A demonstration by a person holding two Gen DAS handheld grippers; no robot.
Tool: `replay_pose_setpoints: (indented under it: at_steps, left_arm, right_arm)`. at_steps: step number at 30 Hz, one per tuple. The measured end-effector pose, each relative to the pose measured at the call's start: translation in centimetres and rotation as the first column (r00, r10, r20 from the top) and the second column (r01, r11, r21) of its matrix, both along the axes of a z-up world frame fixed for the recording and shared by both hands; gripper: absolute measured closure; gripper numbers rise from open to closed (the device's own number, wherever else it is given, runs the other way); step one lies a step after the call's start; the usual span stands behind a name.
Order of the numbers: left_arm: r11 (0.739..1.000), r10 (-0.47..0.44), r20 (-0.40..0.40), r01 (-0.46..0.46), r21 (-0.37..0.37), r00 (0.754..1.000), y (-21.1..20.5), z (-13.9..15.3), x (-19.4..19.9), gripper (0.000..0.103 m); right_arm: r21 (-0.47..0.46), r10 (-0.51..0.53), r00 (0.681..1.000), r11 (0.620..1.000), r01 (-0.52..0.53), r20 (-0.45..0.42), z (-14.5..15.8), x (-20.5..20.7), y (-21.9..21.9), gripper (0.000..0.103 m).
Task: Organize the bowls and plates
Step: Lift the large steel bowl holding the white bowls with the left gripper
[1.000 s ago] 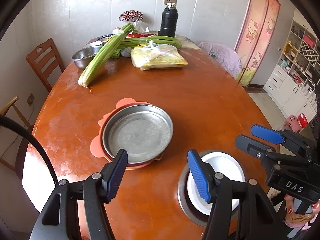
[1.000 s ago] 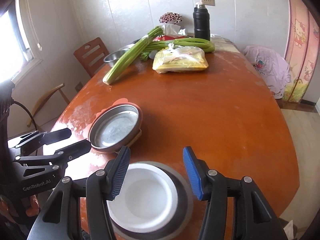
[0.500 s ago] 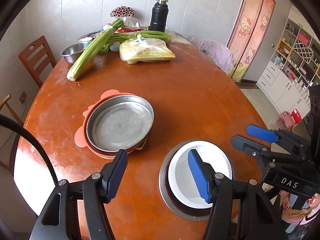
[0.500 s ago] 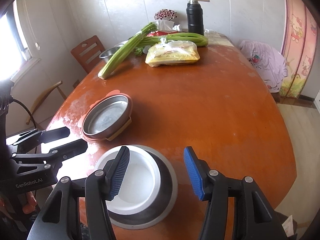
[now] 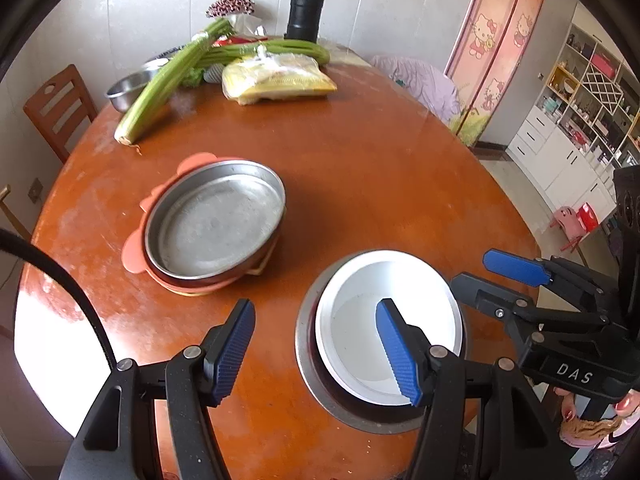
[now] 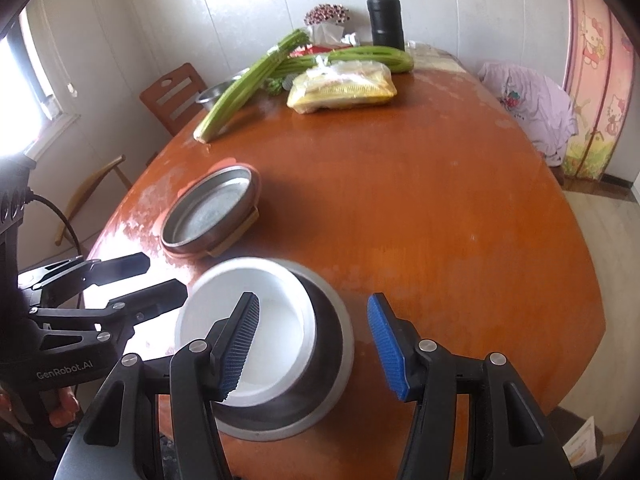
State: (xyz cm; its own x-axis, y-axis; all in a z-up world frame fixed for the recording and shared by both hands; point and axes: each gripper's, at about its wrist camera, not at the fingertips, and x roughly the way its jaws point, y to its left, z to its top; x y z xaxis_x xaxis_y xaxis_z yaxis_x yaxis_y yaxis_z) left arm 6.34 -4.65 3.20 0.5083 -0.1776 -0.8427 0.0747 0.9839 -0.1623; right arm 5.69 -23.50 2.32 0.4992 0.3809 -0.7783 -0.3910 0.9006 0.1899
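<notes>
White and shiny, a bowl (image 5: 362, 334) sits inside a metal dish (image 5: 310, 376) near the table (image 5: 380, 168) edge, with a metal pan (image 5: 216, 226) on a pink mat (image 5: 134, 246) at its ten o'clock. The left gripper (image 5: 316, 350) and right gripper (image 6: 312, 340) both hang wide apart, holding nothing. Only the left camera shows the white shelves (image 5: 576, 92); only the right one shows the window (image 6: 24, 80).

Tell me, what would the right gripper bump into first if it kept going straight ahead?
Probably the white bowl sitting in the metal dish: the open right gripper points down at their right side. Depth is hard to judge.
</notes>
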Motion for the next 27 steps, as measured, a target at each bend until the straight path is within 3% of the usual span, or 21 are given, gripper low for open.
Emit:
replay_pose_setpoints:
  at_steps: [19, 27]
  left_arm:
    - [1.0, -0.025, -0.086, 0.026, 0.012, 0.996, -1.0, -3.6, 1.4, 0.041]
    - [0.998, -0.039, -0.094, 0.043, 0.036, 0.995, -1.5, -4.4, 1.6, 0.041]
  right_arm:
    - [0.003, -0.01, 0.991, 1.0, 0.011, -0.131, -4.6, 1.1, 0.0, 0.045]
    - [0.014, -0.002, 0.99, 1.0, 0.004, -0.144, -5.2, 1.2, 0.1, 0.044]
